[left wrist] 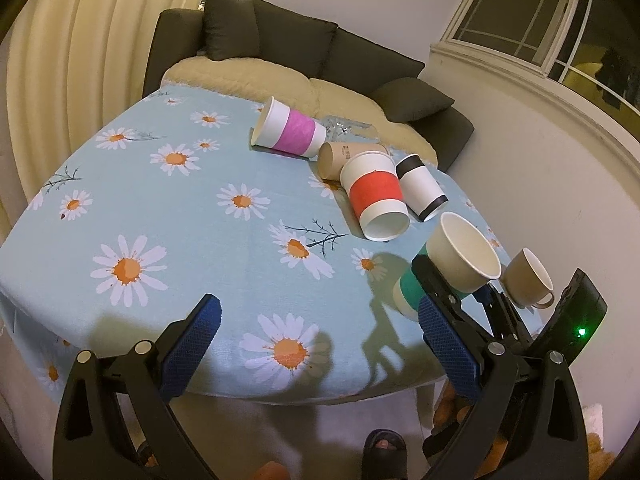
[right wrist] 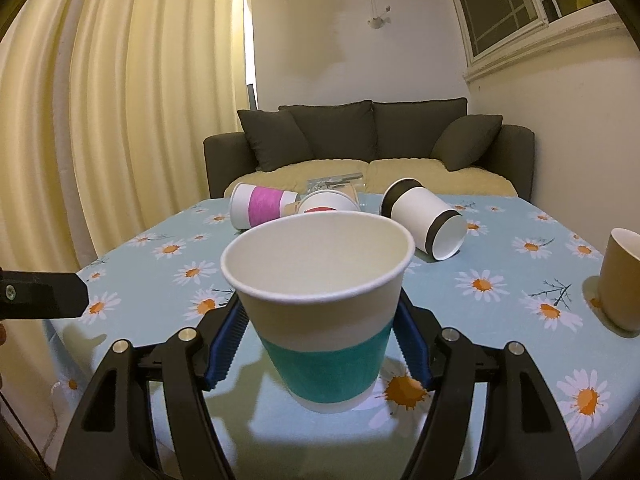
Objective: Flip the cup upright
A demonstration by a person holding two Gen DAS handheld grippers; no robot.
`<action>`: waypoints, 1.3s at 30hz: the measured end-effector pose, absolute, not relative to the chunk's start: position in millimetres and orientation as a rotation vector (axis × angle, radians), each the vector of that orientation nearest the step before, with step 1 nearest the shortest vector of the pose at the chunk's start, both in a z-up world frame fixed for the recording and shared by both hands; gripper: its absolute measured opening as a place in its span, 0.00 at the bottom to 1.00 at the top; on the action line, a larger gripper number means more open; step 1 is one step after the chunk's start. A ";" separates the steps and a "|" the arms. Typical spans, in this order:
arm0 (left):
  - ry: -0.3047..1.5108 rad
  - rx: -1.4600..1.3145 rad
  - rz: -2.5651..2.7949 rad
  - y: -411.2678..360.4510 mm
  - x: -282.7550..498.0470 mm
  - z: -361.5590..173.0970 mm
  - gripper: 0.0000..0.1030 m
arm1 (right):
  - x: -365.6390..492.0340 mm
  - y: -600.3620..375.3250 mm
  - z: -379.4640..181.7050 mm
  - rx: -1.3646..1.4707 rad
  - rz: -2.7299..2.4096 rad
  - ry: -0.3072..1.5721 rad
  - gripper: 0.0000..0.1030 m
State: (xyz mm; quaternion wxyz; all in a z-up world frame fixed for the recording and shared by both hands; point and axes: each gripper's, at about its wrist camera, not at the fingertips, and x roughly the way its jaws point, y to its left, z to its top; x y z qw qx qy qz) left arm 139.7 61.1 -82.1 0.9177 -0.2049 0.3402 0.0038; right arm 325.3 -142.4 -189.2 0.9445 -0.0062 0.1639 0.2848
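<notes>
My right gripper [right wrist: 320, 344] is shut on a white paper cup with a green band [right wrist: 324, 312], held mouth up just above the table near its front edge. In the left wrist view the same green-banded cup [left wrist: 460, 260] sits in the right gripper [left wrist: 460, 292] at the lower right. My left gripper [left wrist: 320, 344] is open and empty over the table's near edge. Lying on their sides are a pink-banded cup [left wrist: 288, 130], a red-banded cup [left wrist: 376, 196], a black-banded cup [left wrist: 422, 188] and a brown cup [left wrist: 344, 158].
A brown cup [left wrist: 524, 276] stands upright at the right edge, also in the right wrist view [right wrist: 620, 280]. The table has a blue daisy cloth [left wrist: 160, 200]. A dark sofa [right wrist: 368, 140] stands behind the table. A clear plastic packet [right wrist: 336, 182] lies at the far edge.
</notes>
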 end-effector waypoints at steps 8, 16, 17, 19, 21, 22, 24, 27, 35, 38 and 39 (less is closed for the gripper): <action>0.670 -0.408 0.032 62.5 132.7 -73.4 0.94 | 310.4 -151.8 -177.3 -0.002 0.582 0.351 0.90; 0.637 -0.393 0.035 63.4 115.1 -62.9 0.94 | 277.4 -179.8 -150.1 -0.052 0.588 0.321 0.95; 0.627 -0.392 0.034 63.3 111.8 -60.4 0.94 | 270.2 -186.1 -145.1 -0.052 0.582 0.308 0.95; 0.609 -0.387 0.034 62.5 105.4 -55.5 0.94 | 259.6 -194.5 -138.4 -0.053 0.579 0.292 0.95; 0.593 -0.384 0.031 61.3 99.1 -50.8 0.94 | 246.7 -202.6 -130.0 -0.060 0.582 0.267 0.95; 0.587 -0.383 0.025 60.1 95.6 -48.0 0.94 | 240.1 -206.3 -125.6 -0.064 0.589 0.255 0.95; 0.579 -0.362 0.024 55.5 88.5 -43.2 0.94 | 228.9 -213.1 -118.2 -0.070 0.599 0.245 0.95; 0.578 -0.324 0.005 46.1 80.1 -37.4 0.94 | 215.0 -220.9 -107.0 -0.086 0.614 0.245 0.95; 0.626 -0.207 -0.080 15.3 68.4 -19.6 0.94 | 180.7 -246.7 -72.0 -0.141 0.721 0.231 0.95; 0.614 -0.186 -0.100 4.6 61.9 -6.9 0.94 | 168.8 -257.1 -65.2 -0.183 0.728 0.209 0.95; 0.615 -0.202 -0.121 2.9 59.3 -3.1 0.94 | 166.6 -259.9 -63.6 -0.186 0.727 0.205 0.95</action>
